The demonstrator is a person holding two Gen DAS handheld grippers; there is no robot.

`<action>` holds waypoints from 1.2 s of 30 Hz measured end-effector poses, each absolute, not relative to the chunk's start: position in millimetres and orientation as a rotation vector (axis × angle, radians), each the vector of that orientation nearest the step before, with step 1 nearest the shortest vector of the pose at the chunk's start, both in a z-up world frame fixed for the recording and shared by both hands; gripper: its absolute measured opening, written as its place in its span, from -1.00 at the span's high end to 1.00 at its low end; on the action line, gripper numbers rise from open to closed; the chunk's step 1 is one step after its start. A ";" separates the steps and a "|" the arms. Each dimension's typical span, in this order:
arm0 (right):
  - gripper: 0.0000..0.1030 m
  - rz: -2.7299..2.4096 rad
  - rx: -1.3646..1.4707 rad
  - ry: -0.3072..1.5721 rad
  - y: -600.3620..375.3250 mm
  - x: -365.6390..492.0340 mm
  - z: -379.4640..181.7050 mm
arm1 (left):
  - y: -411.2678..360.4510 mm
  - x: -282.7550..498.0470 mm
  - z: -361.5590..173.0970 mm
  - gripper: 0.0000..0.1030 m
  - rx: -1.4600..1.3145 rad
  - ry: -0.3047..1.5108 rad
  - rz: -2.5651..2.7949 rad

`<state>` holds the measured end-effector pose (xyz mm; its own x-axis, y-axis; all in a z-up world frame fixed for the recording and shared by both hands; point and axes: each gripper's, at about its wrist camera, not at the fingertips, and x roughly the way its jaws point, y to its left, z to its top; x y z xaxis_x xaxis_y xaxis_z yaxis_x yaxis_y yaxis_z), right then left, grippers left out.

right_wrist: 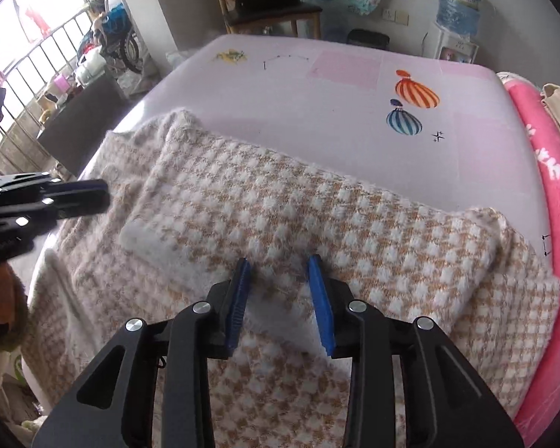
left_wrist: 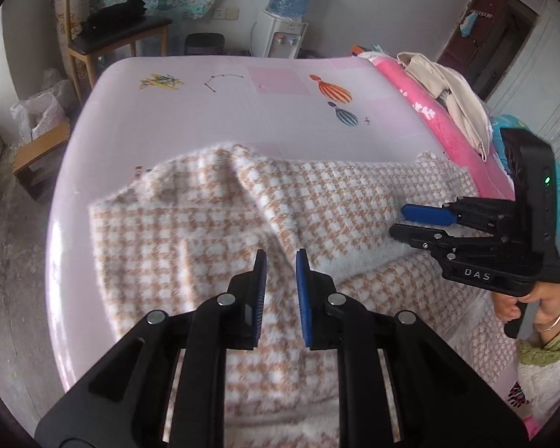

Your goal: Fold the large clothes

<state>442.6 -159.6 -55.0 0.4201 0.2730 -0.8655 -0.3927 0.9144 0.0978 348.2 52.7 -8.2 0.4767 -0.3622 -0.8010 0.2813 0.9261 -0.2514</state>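
Left wrist view
- Garment: a fuzzy knitted garment in a tan-and-white houndstooth check (left_wrist: 265,224) is seen spread over the near part of the pale pink sheet printed with striped balloons (left_wrist: 212,112); a raised fold runs across its middle.
- Left gripper (left_wrist: 280,261): the black two-finger tool with blue pads is held above the garment, jaws parted by a narrow gap, nothing clasped between them.
- Right gripper (left_wrist: 399,220): seen at the right edge, carried by a hand (left_wrist: 522,306); jaws apart, no cloth pinched.
- Background: a bright pink fleece blanket (left_wrist: 448,127) lies along the sheet's right side, a wooden chair (left_wrist: 108,33) and a white water dispenser with a blue bottle (left_wrist: 283,26) stand beyond.

Right wrist view
- Garment (right_wrist: 317,216): folded layers are shown over the near sheet (right_wrist: 317,104), a thick doubled edge crossing the middle.
- Right gripper (right_wrist: 280,272): released, blue pads well parted, tips just over the fabric; contact cannot be told.
- Left gripper (right_wrist: 93,198): seen at the left edge above the garment's left side, holding nothing.
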 end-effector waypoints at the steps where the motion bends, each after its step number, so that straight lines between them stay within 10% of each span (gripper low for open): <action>1: 0.31 0.409 -0.142 1.070 -161.3 435.6 -55.1 | 64.9 336.4 0.3 0.61 -0.106 0.980 -0.382; 12: -0.27 0.575 -0.041 1.047 -185.2 296.3 -13.3 | 152.0 190.5 1.5 0.43 -0.309 0.879 -0.247; 36: -0.29 0.561 0.069 1.101 -202.2 246.0 -77.1 | 119.6 224.1 -63.0 0.21 -0.284 1.038 -0.357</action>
